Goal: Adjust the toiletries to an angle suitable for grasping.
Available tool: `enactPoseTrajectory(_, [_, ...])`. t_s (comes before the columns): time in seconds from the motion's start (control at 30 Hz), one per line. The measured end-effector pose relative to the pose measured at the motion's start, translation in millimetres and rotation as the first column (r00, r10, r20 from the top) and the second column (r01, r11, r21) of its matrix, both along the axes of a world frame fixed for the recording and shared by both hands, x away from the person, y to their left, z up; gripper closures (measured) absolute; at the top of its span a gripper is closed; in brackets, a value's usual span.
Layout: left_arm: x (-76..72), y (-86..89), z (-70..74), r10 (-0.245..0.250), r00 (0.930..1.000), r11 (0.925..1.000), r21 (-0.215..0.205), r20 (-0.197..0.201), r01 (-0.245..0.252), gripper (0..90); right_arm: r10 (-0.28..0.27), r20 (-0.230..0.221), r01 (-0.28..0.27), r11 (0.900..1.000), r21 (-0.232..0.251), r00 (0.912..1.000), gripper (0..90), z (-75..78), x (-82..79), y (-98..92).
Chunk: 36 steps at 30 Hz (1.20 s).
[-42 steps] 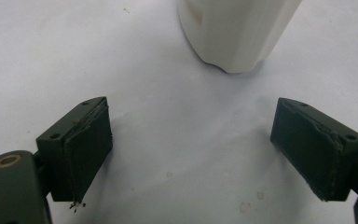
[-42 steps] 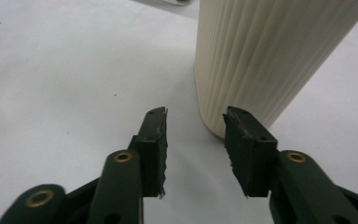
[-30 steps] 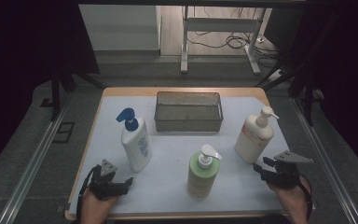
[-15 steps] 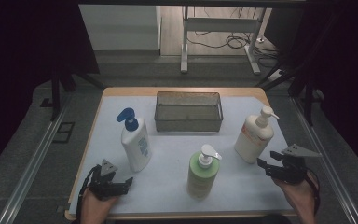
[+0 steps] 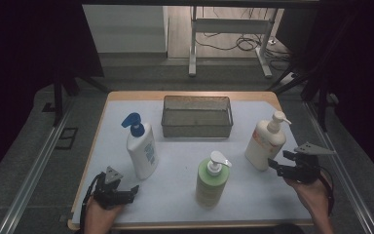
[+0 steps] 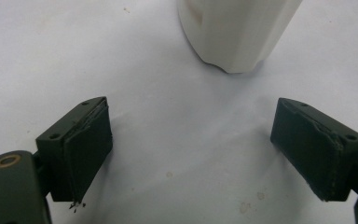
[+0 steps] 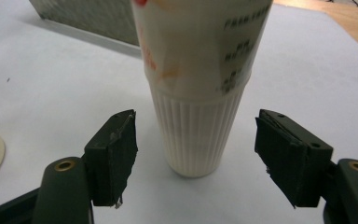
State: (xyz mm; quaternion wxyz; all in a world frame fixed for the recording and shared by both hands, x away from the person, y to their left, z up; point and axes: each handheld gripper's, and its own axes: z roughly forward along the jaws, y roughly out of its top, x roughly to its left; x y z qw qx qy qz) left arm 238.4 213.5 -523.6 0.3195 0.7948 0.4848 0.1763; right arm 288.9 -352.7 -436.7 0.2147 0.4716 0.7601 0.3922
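High view: a desk (image 5: 126, 195) with a pale cover carries three pump bottles and a wire basket (image 5: 196, 117), which stands at the back middle, well apart from both hands. A white bottle with a blue pump (image 5: 141, 146) stands at the left, a green bottle (image 5: 212, 183) with a white pump stands near the front middle, and a cream bottle (image 5: 264, 142) with a white pump stands at the right, all upright. The green bottle sits between the two hands and just beside neither. The right gripper (image 5: 278, 165) is held off the desk by the person's right hand (image 5: 311, 192) and points at the lower part of the cream bottle, just beside it. In the right gripper view its jaws have just been opening and stand apart, one on either side of the cream bottle's ribbed base (image 7: 196, 135), with a gap on each side and no pad touching it. The left gripper (image 5: 132, 191) lies low at the front left corner, just before the blue-pump bottle. In the left gripper view its jaws are wide apart over bare cover, and the white bottle's base (image 6: 235, 32) stands ahead of them, untouched.
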Motion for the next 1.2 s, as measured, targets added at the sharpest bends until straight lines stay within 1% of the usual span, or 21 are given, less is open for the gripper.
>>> enactPoseTrajectory(0.27, [0.0,0.0,0.0,0.0,1.0,1.0,0.001,0.0,0.0,12.5,0.013,0.011,-0.013,1.0,0.004,0.9999,29.0,11.2,10.2,5.8])
enactPoseTrajectory(0.5, [-0.1,-0.1,0.0,0.0,1.0,1.0,-0.001,0.0,0.0,12.4,0.023,0.011,-0.023,1.0,0.019,0.9997,29.2,15.4,18.3,7.8])
enactPoseTrajectory(0.53, [-0.1,-0.1,0.0,0.0,1.0,1.0,-0.001,0.0,0.0,12.4,0.022,0.012,-0.022,1.0,0.015,0.9997,29.3,16.0,21.8,9.6])
enactPoseTrajectory(0.63, [0.0,0.0,-0.1,0.0,1.0,1.0,-0.001,0.001,0.0,12.4,0.024,0.014,-0.024,1.0,0.01,0.9996,29.4,16.5,24.3,11.2])
enactPoseTrajectory(0.67, [-0.1,0.0,0.0,0.0,1.0,1.0,-0.001,0.0,0.0,12.4,0.024,0.02,-0.024,1.0,-0.001,0.9995,29.4,17.0,27.2,13.9])
enactPoseTrajectory(1.0, [-0.1,0.0,0.0,0.0,1.0,1.0,-0.001,0.0,0.0,12.4,0.027,0.027,-0.027,0.999,-0.021,0.9993,31.2,16.3,40.0,21.8])
enactPoseTrajectory(1.17, [0.0,0.0,0.0,0.0,1.0,1.0,-0.001,0.0,0.0,12.4,0.026,0.02,-0.025,0.999,-0.028,0.9995,31.6,14.6,44.5,25.7])
enactPoseTrajectory(1.2, [0.0,0.0,0.0,0.0,1.0,1.0,-0.001,0.0,0.0,12.4,0.02,0.025,-0.019,0.999,-0.039,0.9995,32.6,14.1,46.0,27.2])
